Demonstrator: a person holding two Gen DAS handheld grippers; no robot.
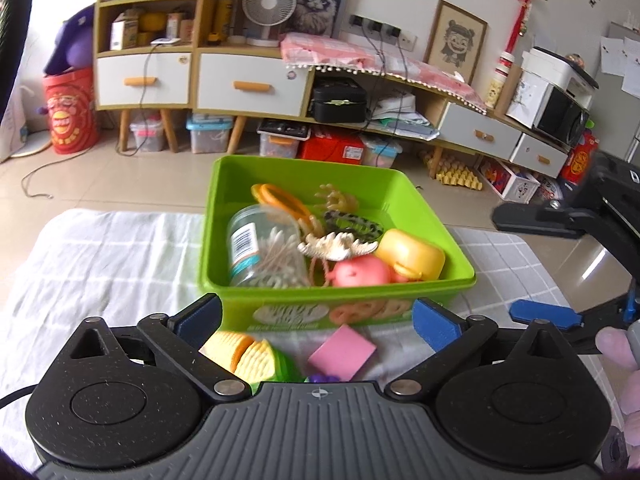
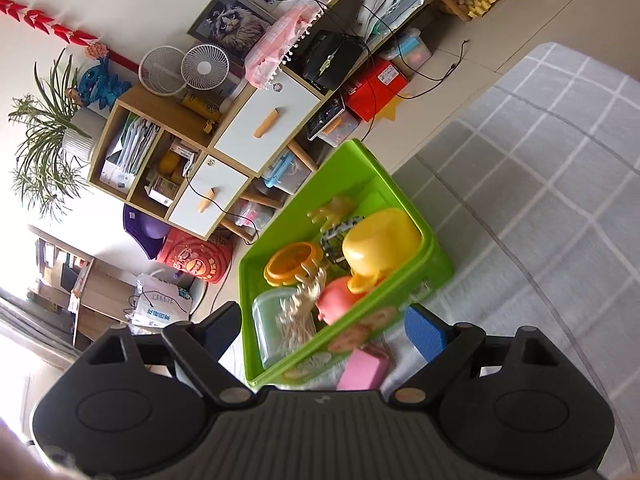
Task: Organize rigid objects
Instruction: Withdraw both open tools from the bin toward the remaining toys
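Both your grippers hang over a table covered with a white checked cloth [image 1: 100,264]. Your left gripper [image 1: 316,320] has its blue-padded jaws spread wide, with nothing between the pads. Your right gripper [image 2: 324,332] also stands open and empty; from the left wrist view you can see it off to the right side, well clear of everything.

Straight ahead sits a green plastic bin [image 1: 436,216], already holding several hard items: a clear jar of cotton swabs [image 1: 256,248] lying on its side, a yellow lidded case [image 1: 412,254], a pink toy pig [image 1: 360,274], an orange ring-shaped piece [image 1: 276,196], a cream hair claw [image 1: 340,246] and a dark patterned bangle [image 1: 352,222].

Still outside the bin, on the cloth just before its near wall, lie a pink block [image 1: 342,352] and, to its left, a ridged yellow and orange toy [image 1: 244,354] with a green piece beside it.

The pink block looks light, probably a sticky-note pad or sponge; I cannot tell which. Take it across its two flat side edges. The ridged toy looks like stiff, light plastic; its grooves should give the pads purchase, so pinch across its narrower width.
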